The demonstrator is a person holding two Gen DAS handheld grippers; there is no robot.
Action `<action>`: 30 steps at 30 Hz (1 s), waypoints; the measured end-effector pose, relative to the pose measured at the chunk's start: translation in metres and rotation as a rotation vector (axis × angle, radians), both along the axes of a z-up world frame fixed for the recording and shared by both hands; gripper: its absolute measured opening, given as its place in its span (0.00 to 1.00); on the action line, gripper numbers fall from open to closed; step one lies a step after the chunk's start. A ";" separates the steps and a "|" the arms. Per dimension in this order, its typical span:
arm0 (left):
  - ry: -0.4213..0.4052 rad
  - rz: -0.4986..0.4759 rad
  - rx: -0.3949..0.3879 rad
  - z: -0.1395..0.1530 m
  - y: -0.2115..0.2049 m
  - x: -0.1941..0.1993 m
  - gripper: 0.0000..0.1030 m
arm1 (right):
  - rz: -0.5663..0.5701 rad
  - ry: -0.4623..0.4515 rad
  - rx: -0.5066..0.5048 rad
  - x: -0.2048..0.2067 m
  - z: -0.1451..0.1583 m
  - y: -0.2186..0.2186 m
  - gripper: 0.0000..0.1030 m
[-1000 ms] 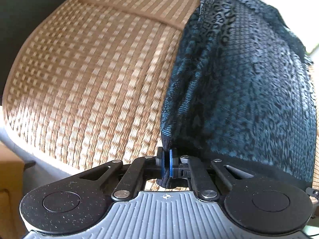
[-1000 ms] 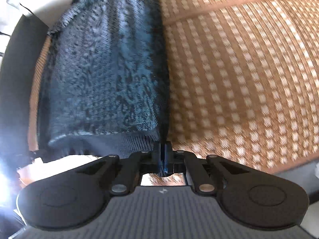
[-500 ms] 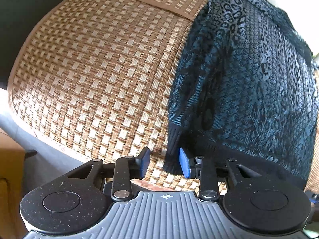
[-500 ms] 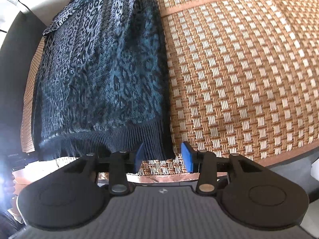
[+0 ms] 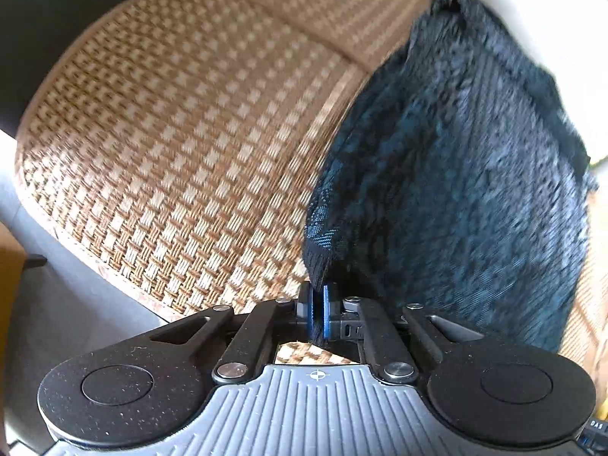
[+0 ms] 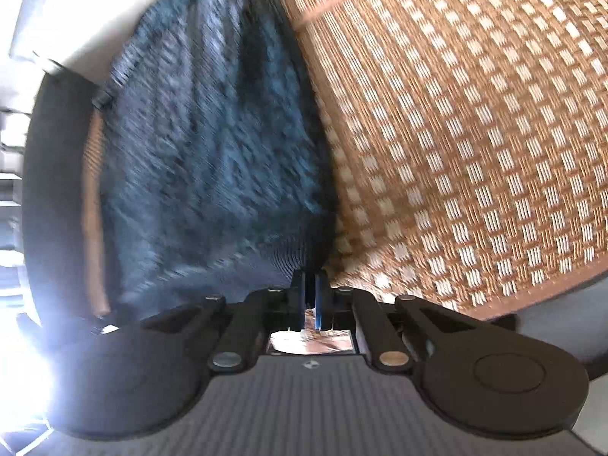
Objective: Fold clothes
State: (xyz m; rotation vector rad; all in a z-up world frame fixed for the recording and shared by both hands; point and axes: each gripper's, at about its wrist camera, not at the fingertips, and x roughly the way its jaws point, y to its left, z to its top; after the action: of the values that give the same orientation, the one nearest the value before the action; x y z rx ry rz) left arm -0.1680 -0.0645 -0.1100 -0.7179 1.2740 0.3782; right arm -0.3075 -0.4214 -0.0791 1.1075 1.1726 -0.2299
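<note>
Now both the left claw [image 5: 317, 309] and right claw [image 6: 312, 296], just closed again, pinch the near hem corners of the dark patterned garment [image 5: 456, 190] on the woven mat [image 5: 171, 152], though blur suggests thin bites that could slip when lifted.

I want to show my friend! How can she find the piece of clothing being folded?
Look at the big tan woven mat. A dark blue-black patterned knit garment lies on it, with the left gripper and right gripper pinching its ribbed hem. It is the only dark, soft thing there.
</note>
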 end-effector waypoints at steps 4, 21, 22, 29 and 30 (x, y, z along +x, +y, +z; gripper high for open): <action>-0.062 0.086 -0.031 0.027 0.005 0.010 0.00 | -0.025 -0.064 0.063 0.011 0.017 -0.026 0.05; -0.203 0.176 -0.069 -0.018 0.044 0.233 0.34 | -0.051 -0.170 -0.156 0.209 -0.010 -0.113 0.06; -0.203 0.166 -0.079 -0.018 0.044 0.236 0.37 | -0.033 -0.152 -0.171 0.216 -0.015 -0.111 0.08; -0.246 0.085 -0.056 -0.004 0.056 0.232 0.53 | -0.014 -0.134 -0.194 0.218 -0.019 -0.108 0.09; -0.246 0.084 -0.047 -0.001 0.060 0.229 0.54 | -0.018 -0.132 -0.197 0.215 -0.017 -0.110 0.11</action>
State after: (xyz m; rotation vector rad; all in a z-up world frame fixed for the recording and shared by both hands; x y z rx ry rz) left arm 0.0612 -0.0048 -0.1114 -0.8329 1.0254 0.3185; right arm -0.0922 -0.5311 -0.0961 0.9455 1.0005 -0.2756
